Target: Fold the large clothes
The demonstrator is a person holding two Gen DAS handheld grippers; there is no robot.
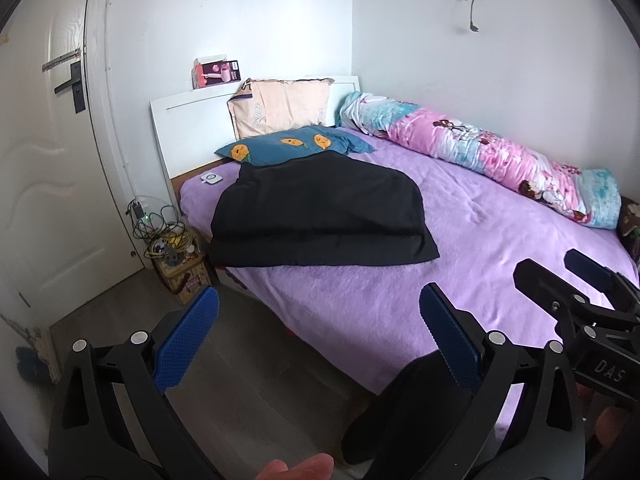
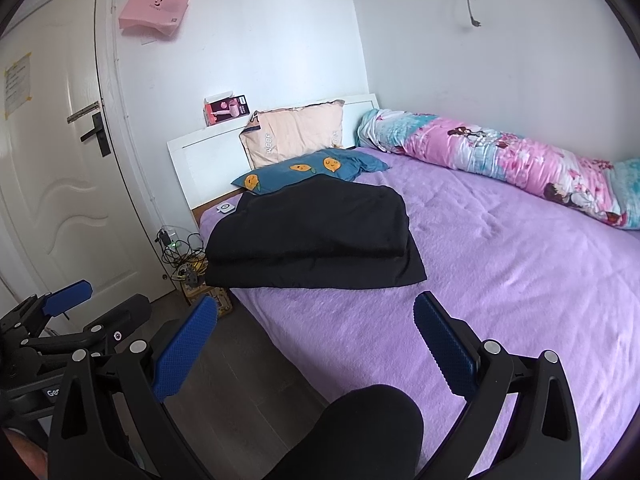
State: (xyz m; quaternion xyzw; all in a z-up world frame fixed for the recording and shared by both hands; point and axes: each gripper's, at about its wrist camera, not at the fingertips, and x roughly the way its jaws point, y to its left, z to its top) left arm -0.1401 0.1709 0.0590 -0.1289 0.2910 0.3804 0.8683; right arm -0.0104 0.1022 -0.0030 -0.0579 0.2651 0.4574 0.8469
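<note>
A black garment [image 1: 320, 220] lies folded in layers on the purple bed sheet [image 1: 480, 240], near the bed's left edge below the pillows; it also shows in the right wrist view [image 2: 312, 236]. My left gripper [image 1: 320, 336] is open and empty, held back from the bed over the floor and bed edge. My right gripper [image 2: 316, 340] is open and empty, also well short of the garment. The right gripper shows at the right of the left wrist view [image 1: 560, 280]; the left gripper shows at the left of the right wrist view [image 2: 92, 300].
A peach pillow [image 1: 280, 108] and a blue pillow [image 1: 288, 146] lie by the white headboard [image 1: 180, 132]. A rolled pink quilt [image 1: 500, 152] lies along the right wall. A box with tangled cables [image 1: 172, 248] stands beside the bed. A white door [image 1: 48, 160] is left.
</note>
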